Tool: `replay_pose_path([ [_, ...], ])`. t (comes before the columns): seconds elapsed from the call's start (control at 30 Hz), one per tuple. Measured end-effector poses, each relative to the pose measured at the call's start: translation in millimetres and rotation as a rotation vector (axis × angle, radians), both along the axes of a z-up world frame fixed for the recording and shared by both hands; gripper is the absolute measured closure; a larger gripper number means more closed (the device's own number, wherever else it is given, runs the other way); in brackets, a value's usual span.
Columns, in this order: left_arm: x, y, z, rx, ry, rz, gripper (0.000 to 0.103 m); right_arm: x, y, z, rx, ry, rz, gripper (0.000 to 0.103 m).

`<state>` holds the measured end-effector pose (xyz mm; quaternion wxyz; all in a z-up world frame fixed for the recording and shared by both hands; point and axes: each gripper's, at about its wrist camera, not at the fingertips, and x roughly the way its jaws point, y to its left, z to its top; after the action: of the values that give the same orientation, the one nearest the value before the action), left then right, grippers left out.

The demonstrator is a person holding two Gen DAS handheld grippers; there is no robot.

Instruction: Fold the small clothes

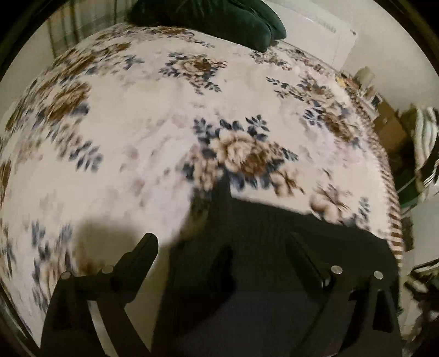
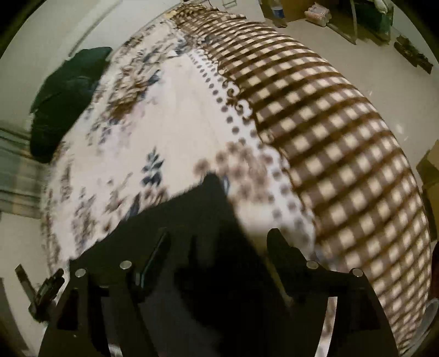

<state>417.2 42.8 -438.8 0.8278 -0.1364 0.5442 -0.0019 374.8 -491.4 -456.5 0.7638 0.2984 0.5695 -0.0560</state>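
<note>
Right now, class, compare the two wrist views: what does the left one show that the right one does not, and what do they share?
Only the left wrist view shows a white radiator and a striped cloth. Only the right wrist view shows the blanket's brown checked border broadly, plus a clear plastic bottle. Both share the floral cream blanket, a dark green pillow, the black garment, and an open claw above it.

Left gripper [image 1: 222,244] and right gripper [image 2: 219,241] both hold fingers spread wide.

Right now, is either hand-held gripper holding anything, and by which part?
Nothing is held. The left hand-held gripper and right hand-held gripper are both open above the black garment on the bed.
</note>
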Motion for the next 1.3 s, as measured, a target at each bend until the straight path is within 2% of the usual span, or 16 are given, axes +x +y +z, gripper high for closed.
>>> replay_pose_path([
  [0.17,-63.1,9.9,-24.2,0.01,0.115,0.068,0.008,-81.2,-4.7,-13.8,0.068,0.105,-0.033,0.028],
  [0.27,-85.8,24.3,-62.3,-0.068,0.202,0.132,0.008,-111.1,-6.9,-42.3,0.135,0.171,-0.062,0.028],
  [0.3,-90.9,27.0,-70.1,-0.08,0.214,0.147,0.012,-117.7,-7.8,-51.4,0.189,0.177,-0.078,0.028],
  [0.33,-95.4,29.9,-79.7,-0.098,0.216,0.159,0.027,-124.1,-8.1,-60.6,0.241,0.176,-0.101,0.028],
  [0.4,-97.6,30.6,-89.8,-0.094,0.213,0.148,0.037,-131.6,-5.0,-68.8,0.262,0.159,-0.11,0.044],
  [0.43,-95.0,29.4,-94.7,-0.065,0.215,0.13,0.035,-133.8,-2.4,-68.6,0.224,0.148,-0.101,0.072],
  [0.53,-88.5,29.4,-102.1,-0.074,0.228,0.13,0.03,-137.0,1.1,-68.8,0.108,0.169,-0.095,0.08],
  [0.63,-83.2,22.0,-81.1,-0.04,0.247,0.111,0.031,-136.9,-3.8,-82.7,0.137,0.207,-0.122,0.08],
  [0.7,-88.0,14.0,-54.8,0.012,0.215,0.108,0.032,-137.4,-2.1,-74.4,0.142,0.192,-0.105,0.076],
  [0.73,-91.4,9.5,-43.1,0.02,0.19,0.098,0.031,-136.7,0.2,-70.5,0.146,0.185,-0.108,0.068],
  [0.77,-95.2,1.5,-28.3,0.029,0.163,0.085,0.028,-137.9,1.4,-65.5,0.152,0.18,-0.117,0.047],
  [0.83,-102.0,-18.3,-7.3,0.055,0.131,0.062,0.012,-155.3,1.2,-51.9,0.181,0.13,-0.176,0.019],
  [0.93,-109.9,-49.6,1.6,0.029,0.116,0.021,0.011,-189.3,5.4,-43.4,0.223,0.076,-0.271,0.015],
  [1.07,-99.5,-95.2,-28.1,-0.015,0.176,-0.053,0.011,-219.7,22.8,-77.2,0.387,0.048,-0.369,0.012],
  [1.17,-89.7,-128.6,-61.7,0.024,0.204,-0.1,0.011,-220.0,34.4,-112.9,0.509,-0.025,-0.466,0.012],
  [1.3,-86.1,-152.9,-103.8,0.097,0.276,-0.145,0.011,-210.2,42.6,-129.7,0.554,-0.195,-0.557,0.012],
])
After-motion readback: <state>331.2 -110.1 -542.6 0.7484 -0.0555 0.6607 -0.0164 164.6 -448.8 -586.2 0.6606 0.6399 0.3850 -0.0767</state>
